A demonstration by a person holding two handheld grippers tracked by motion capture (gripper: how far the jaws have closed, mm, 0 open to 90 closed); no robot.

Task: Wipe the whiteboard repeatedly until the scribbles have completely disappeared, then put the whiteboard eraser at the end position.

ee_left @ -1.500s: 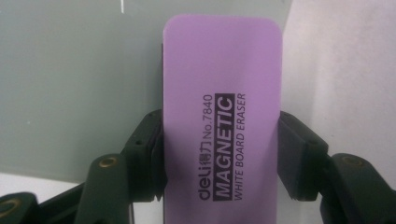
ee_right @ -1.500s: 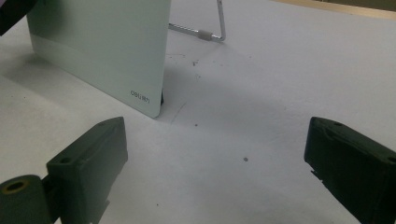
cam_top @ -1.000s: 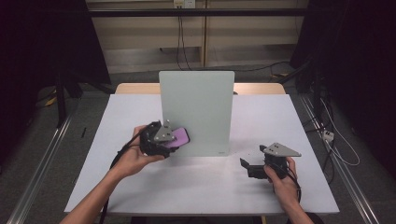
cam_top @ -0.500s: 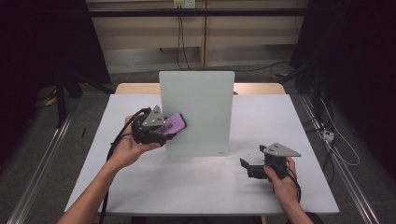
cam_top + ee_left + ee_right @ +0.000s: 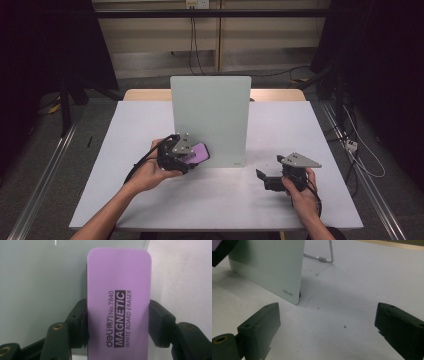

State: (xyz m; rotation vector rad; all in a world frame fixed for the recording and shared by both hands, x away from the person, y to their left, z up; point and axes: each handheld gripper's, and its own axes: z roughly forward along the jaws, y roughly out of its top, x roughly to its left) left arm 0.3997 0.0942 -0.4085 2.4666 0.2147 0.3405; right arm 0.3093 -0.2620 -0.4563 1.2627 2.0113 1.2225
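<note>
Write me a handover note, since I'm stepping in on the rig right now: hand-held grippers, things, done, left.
Left hand-held gripper: shut on the purple eraser, at the lower left of the upright whiteboard.
Right hand-held gripper: open, holding nothing, low over the table right of the board.
Done: eraser picked up and brought to the board.
Left: probably wiping the board face, then setting the eraser down.

A board (image 5: 210,120) stands upright at the middle of the counter (image 5: 300,130). The eraser (image 5: 196,153) sits against the board's near left corner. The right gripper (image 5: 262,176) rests on the counter, near right of the board.
</note>
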